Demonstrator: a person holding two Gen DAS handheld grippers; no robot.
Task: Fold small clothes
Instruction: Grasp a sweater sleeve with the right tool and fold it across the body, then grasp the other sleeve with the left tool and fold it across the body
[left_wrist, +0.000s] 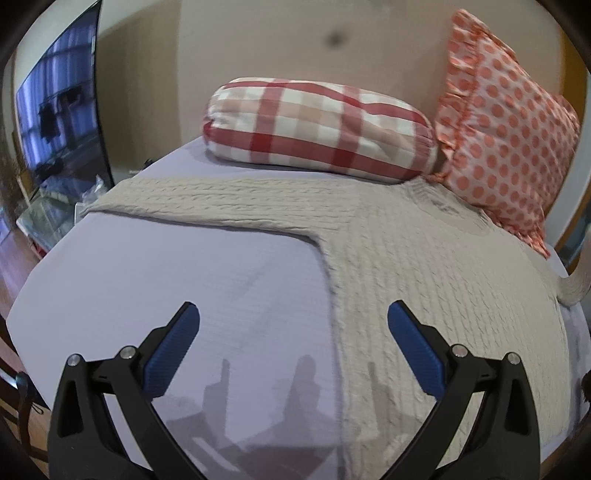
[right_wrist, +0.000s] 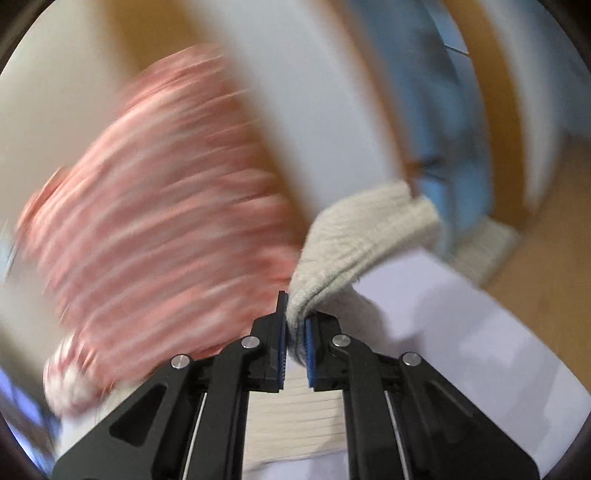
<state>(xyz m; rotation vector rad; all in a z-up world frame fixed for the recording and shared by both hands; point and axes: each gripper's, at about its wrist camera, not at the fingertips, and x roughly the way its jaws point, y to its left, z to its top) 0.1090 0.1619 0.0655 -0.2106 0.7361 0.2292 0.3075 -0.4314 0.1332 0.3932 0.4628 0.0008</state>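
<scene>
the beige cable-knit sweater (left_wrist: 424, 266) lies face-flat on the lavender sheet (left_wrist: 184, 288) of the bed, its body running from the centre toward 4 o'clock in the left wrist view and one sleeve (left_wrist: 207, 199) stretched out flat toward 9 o'clock. the neckline sits at about 1 o'clock, touching the polka-dot pillow (left_wrist: 506, 136). the other sleeve (right_wrist: 365, 229) is lifted off the bed: the right gripper (right_wrist: 295, 334) has its tongs together, clamped on the cuff end, with the knit bunched between the blue pads. in the left view that raised sleeve shows only as a strip at the 3 o'clock edge.

by my reading the fold has only begun. the garment is spread, one sleeve is in the air and presumably about to be laid across the body; the far sleeve, and any folding of the body, are not yet done.

the left gripper (left_wrist: 293, 341) hangs with its tongs wide apart and nothing between them, above the sweater's near side edge at 6 o'clock, one finger over bare sheet and one over knit.

for room: the sheet is bare from 7 to 9 o'clock, good for moving. the plaid bolster (left_wrist: 317, 129) lies at 12 o'clock just beyond the flat sleeve, and the polka-dot pillow crowds the collar. the right view is heavily blurred, so clearance there is hard to judge.
</scene>
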